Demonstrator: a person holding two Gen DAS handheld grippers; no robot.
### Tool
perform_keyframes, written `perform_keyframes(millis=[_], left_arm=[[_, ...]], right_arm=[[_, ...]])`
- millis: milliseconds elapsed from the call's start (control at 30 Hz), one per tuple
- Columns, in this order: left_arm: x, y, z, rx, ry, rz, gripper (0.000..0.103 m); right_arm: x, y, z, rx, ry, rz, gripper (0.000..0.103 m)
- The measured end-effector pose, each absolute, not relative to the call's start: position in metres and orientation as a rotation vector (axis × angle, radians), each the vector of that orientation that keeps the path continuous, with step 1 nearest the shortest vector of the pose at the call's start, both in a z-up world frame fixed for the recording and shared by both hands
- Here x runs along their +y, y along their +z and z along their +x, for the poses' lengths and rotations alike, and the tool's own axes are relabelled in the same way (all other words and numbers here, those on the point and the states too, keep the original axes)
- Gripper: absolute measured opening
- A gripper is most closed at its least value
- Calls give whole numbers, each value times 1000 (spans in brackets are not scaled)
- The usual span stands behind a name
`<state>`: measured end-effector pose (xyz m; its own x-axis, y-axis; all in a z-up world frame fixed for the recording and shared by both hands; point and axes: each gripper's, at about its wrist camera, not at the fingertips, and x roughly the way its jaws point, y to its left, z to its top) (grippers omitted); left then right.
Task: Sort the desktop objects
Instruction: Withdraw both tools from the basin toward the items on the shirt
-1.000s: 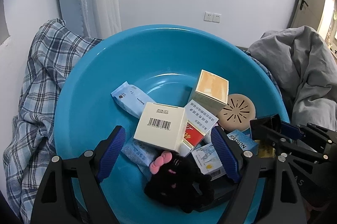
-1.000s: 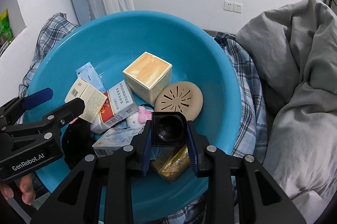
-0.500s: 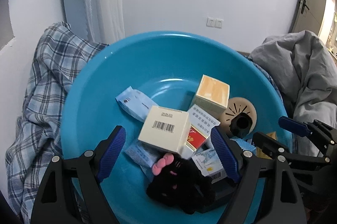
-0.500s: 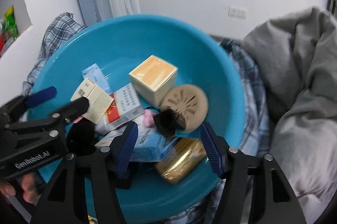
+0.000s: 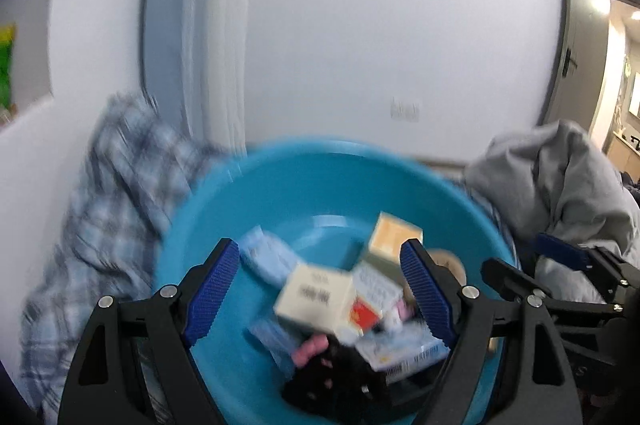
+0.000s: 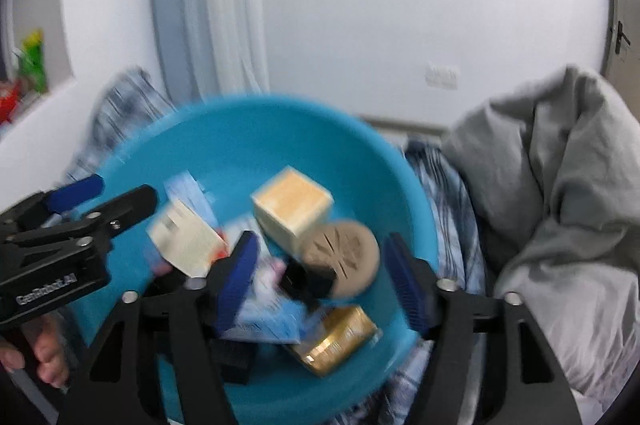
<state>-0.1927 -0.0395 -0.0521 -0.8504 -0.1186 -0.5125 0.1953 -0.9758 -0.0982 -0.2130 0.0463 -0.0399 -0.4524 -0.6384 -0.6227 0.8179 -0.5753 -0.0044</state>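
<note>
Two ribbed blue pads are spread wide on the right gripper (image 6: 324, 281), nothing held; the left gripper (image 5: 326, 291) is likewise spread wide. Just beyond lie a glossy gold packet (image 6: 334, 341), a small black block (image 6: 306, 279), a slotted tan disc (image 6: 344, 259) and a tan-topped cube box (image 6: 292, 203), motion-blurred, inside the smooth blue basin (image 6: 256, 133).

Bedroom: grey duvet (image 6: 560, 193), plaid sheet (image 5: 112, 193), curtain (image 6: 224, 5).
</note>
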Motion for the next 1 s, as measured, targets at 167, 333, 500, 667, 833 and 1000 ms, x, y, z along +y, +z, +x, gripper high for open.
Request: perform_keyframes(millis=[167, 333, 500, 667, 833, 1000], left_arm=[[-42, -36, -176, 247, -2916, 629, 90], [-53, -29, -167, 351, -2906, 576, 91], [-50, -20, -162, 279, -2886, 555, 91], [-52, 6, -132, 291, -2869, 299, 103], [-53, 31, -108, 306, -2906, 186, 103], [-47, 50, -104, 270, -2881, 299, 103]], right_arm=[[57, -16, -199, 337, -2157, 549, 88], [62, -7, -191, 335, -2207, 466, 103], [71, 7, -188, 282, -2223, 422, 103], [81, 27, -180, 260, -2247, 373, 103], [97, 54, -169, 234, -2278, 304, 103], [114, 79, -160, 210, -2295, 243, 103]])
